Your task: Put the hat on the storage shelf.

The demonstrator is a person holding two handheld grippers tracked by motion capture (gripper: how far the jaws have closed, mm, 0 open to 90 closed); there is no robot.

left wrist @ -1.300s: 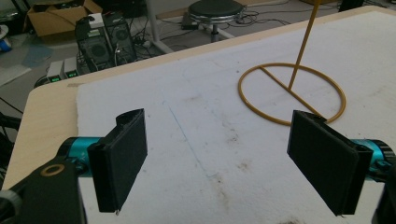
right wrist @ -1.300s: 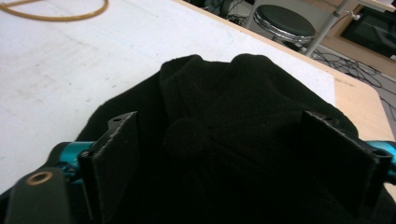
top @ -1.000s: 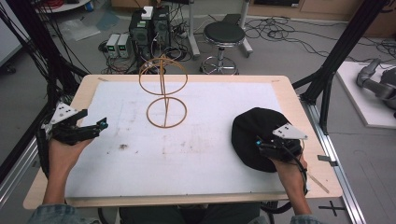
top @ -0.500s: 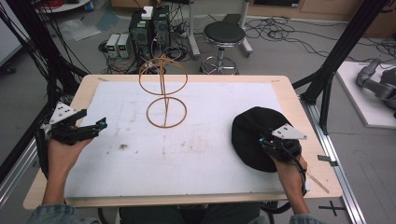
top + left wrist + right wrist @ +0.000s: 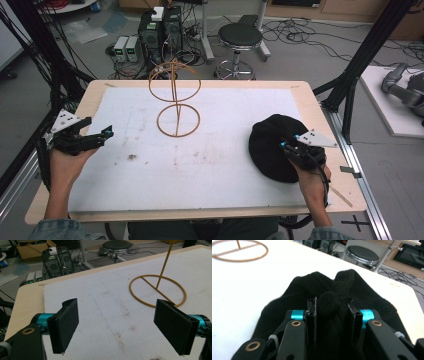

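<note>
Black knit hat lies on the white sheet at the right side of the bench, near the right edge. Your right gripper sits on the hat's near-right part, and in the right gripper view its jaws are clamped on a bunched fold of the black fabric, which bulges up between them. The rest of the hat spreads flat around the jaws on the sheet.

Your left gripper is at the left edge of the sheet, well apart from the hat, held in your left hand. In the left gripper view its jaws stand wide apart with nothing between them, and the stained white sheet shows through the gap.

Between the two grippers, toward the far side of the bench, stands a golden wire stand: a flat ring base resting on the sheet, a thin upright rod, and a second ring at the top. Its base ring lies beyond your left gripper's jaws. A dark smudge marks the sheet near your left gripper.

Beyond the bench, a round black stool stands on the floor.
</note>
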